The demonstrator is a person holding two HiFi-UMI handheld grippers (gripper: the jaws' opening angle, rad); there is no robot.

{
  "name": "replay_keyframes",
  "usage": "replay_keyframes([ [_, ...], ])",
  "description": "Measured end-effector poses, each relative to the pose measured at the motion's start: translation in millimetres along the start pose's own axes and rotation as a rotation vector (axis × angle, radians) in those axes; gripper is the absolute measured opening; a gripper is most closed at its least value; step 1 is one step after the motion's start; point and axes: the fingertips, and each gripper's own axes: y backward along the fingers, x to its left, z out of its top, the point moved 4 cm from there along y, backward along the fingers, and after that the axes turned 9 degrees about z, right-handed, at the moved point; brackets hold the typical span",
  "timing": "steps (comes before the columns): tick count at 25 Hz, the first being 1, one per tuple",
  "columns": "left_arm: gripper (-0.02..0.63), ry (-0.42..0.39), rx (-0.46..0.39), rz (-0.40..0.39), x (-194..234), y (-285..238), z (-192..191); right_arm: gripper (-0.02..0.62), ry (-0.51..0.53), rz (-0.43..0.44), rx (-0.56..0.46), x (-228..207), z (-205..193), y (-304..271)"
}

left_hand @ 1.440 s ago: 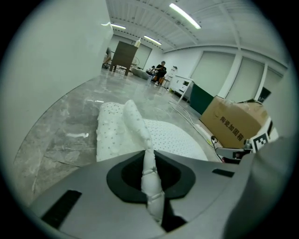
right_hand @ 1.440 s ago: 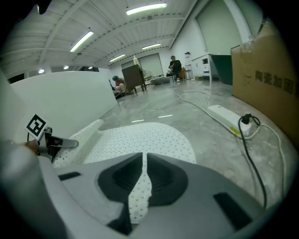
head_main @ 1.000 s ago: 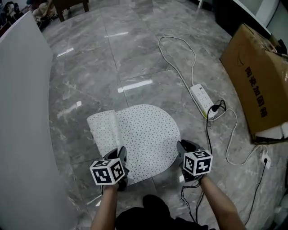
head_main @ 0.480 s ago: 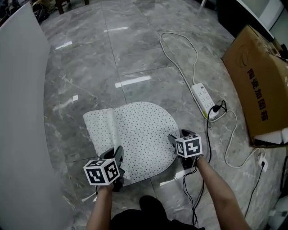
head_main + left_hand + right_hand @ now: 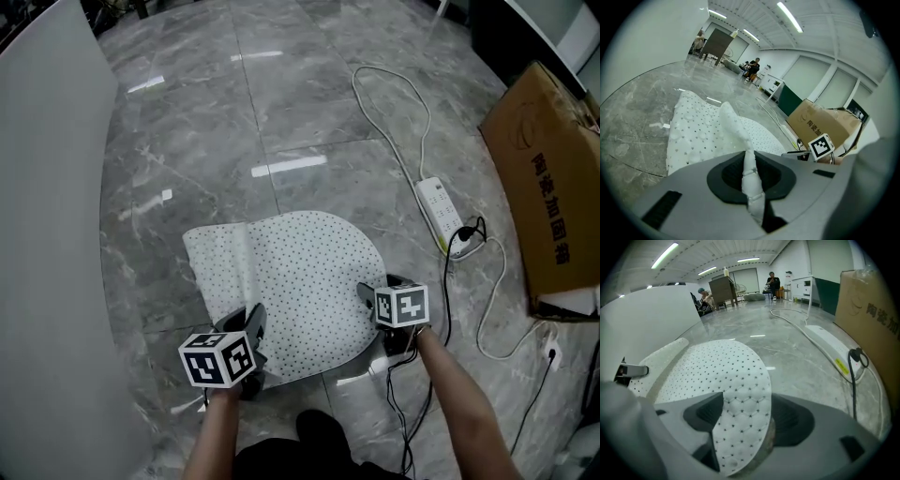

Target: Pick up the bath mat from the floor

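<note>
Left gripper [image 5: 751, 171] fingers pinch the bath mat [image 5: 305, 277] edge. Right gripper [image 5: 743, 427] fingers are opening around its opposite edge. Cardboard box [image 5: 553, 178]: contents hidden.

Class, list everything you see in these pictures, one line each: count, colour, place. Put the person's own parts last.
bath mat: one, white with dark dots, on the floor, centre
floor: one, grey marble, under everything
power strip: one, white, on the floor right of the mat
white cable: one, looping away from the strip
black cable: one, from a plug on the strip toward the person
cardboard box: one, brown, far right
panel: one, white, far left
left gripper: one, grey, shut on the mat's near edge
right gripper: one, grey, jaws opening, mat's right edge between them
forearms: two, bare, bottom
</note>
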Motion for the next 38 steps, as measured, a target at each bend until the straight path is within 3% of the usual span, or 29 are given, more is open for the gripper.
replay_keyframes([
  [7,0.028,0.037,-0.013,-0.009,10,11,-2,0.307,0.006,0.055,0.024,13,-1,1],
  [10,0.028,0.055,-0.018,-0.007,15,18,-2,0.274,0.040,0.082,0.038,28,-3,-2],
  [17,0.029,0.073,-0.042,0.020,34,40,-7,0.251,0.095,0.242,0.047,84,0,-1],
  [19,0.028,0.081,-0.055,0.032,40,49,-9,0.206,0.091,0.264,0.049,95,0,1],
  [23,0.028,0.100,-0.083,0.061,54,66,-10,0.057,0.077,0.249,0.026,104,2,7],
  [27,0.028,0.100,-0.112,0.091,65,82,-9,0.037,0.054,0.260,-0.014,108,3,16],
  [38,0.026,0.125,-0.219,0.134,77,136,17,0.032,0.002,0.395,-0.100,148,21,64],
])
